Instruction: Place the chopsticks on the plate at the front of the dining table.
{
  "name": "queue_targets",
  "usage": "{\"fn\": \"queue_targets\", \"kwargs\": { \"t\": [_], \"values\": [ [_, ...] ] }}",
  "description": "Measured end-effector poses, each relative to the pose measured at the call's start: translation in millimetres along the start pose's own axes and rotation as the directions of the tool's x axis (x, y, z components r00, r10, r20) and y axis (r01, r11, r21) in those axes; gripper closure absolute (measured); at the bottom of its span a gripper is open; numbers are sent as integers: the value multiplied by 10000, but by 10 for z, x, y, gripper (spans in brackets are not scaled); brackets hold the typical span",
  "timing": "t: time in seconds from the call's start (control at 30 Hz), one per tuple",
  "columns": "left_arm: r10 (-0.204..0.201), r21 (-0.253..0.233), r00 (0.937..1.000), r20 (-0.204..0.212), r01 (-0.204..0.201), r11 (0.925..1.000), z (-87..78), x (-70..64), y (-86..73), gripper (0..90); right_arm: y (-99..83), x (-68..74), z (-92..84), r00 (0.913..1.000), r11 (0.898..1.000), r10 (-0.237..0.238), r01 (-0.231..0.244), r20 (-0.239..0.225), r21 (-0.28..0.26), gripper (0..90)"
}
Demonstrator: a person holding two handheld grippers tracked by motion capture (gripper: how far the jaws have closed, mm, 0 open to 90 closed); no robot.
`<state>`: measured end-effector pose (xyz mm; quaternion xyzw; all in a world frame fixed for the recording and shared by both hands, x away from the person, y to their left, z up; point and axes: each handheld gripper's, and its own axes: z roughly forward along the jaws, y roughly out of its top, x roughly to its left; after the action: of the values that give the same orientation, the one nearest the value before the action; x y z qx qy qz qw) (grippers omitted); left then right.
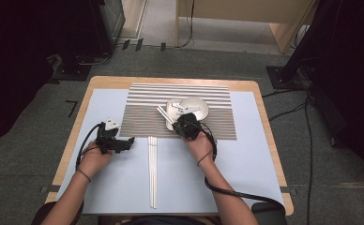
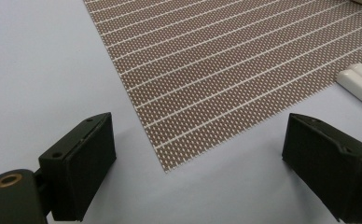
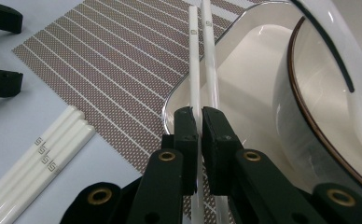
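Chopsticks pinched in my right claw [image 3: 200, 122], over a white dish on a striped placemat.

My right claw is closed on a pair of white chopsticks [image 3: 198, 56], their tips reaching out across the dish's [image 3: 244, 79] rim, probably so I can rest them there beside the bowl [image 1: 193, 106]. More white chopsticks [image 1: 152, 171] lie on the worktop [image 1: 100, 187] below the placemat [image 2: 226, 70]. My left claw [image 2: 198, 163] hovers idle, jaws wide apart, near the placemat's corner.
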<state>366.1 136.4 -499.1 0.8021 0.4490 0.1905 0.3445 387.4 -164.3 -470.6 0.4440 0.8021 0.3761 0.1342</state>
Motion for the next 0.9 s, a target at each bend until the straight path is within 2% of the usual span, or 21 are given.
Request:
{"fn": "queue_targets", "kwargs": {
  "t": [0.9],
  "values": [
    [1, 1, 10000, 0, -1, 10000, 0, 0, 0, 89, -27, 34, 37, 9990, 9993, -371, 373, 257, -73, 835]
  ]
}}
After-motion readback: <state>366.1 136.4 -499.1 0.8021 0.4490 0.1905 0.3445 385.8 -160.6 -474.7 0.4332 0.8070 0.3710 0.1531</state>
